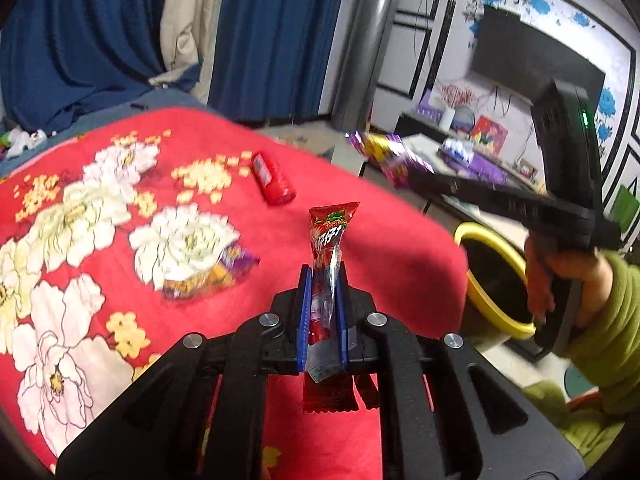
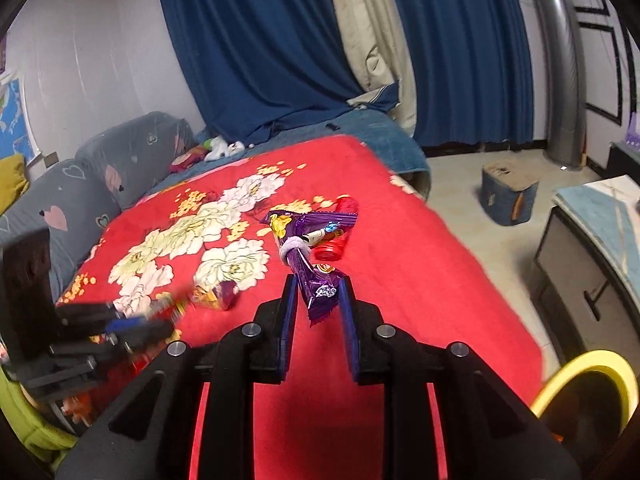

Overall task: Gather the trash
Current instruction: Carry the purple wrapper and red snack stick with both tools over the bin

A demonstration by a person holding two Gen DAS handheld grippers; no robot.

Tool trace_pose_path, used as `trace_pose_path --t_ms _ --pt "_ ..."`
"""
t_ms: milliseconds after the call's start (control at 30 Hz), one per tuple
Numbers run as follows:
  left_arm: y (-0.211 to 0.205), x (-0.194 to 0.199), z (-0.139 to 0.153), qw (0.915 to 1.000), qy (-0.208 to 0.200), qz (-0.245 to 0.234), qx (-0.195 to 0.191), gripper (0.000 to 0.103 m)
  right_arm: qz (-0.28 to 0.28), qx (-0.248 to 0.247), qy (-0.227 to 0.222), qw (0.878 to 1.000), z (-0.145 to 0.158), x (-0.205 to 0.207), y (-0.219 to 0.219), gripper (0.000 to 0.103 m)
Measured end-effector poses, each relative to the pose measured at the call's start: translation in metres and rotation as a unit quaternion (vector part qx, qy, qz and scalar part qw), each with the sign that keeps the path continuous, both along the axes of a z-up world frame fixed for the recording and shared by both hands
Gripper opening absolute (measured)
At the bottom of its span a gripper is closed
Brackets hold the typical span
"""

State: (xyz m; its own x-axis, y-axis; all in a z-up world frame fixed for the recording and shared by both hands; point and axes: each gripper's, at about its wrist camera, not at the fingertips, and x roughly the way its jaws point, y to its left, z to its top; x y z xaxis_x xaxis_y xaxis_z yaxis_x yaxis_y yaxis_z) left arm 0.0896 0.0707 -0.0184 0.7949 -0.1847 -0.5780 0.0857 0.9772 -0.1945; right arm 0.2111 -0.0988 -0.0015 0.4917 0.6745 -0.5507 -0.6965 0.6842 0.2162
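Observation:
My left gripper is shut on a red snack wrapper, which stands upright between the blue pads above the red flowered blanket. My right gripper is shut on a purple wrapper that has a pale band tied around it. In the left wrist view the right gripper shows blurred at the right, held by a hand in a green sleeve, above the yellow-rimmed bin. A purple-and-orange wrapper and a small red bottle lie on the blanket.
The yellow-rimmed bin stands off the blanket's right edge. A cardboard box sits on the floor, with a low table on the right. Grey cushions line the left side. Blue curtains hang behind.

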Motion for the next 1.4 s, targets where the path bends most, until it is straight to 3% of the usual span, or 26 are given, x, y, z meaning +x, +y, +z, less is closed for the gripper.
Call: trace_pose_path --t_ms 433,933,1400 --pt "-0.044 0.015 0.030 0.9990 -0.041 -0.017 -0.011 0.006 -0.066 0.010 -0.008 0.998 0.011 -0.019 -0.082 0.020" --pt "-0.101 0.035 0.034 0.9961 -0.054 -0.068 -0.015 0.006 -0.146 0.001 -0.009 0.989 0.005 -0.031 -0.159 0.020" --pt "-0.170 0.063 0.023 0.9886 -0.040 -0.145 -0.006 0.007 -0.224 -0.011 0.024 0.974 -0.018 -0.039 -0.225 0.020"
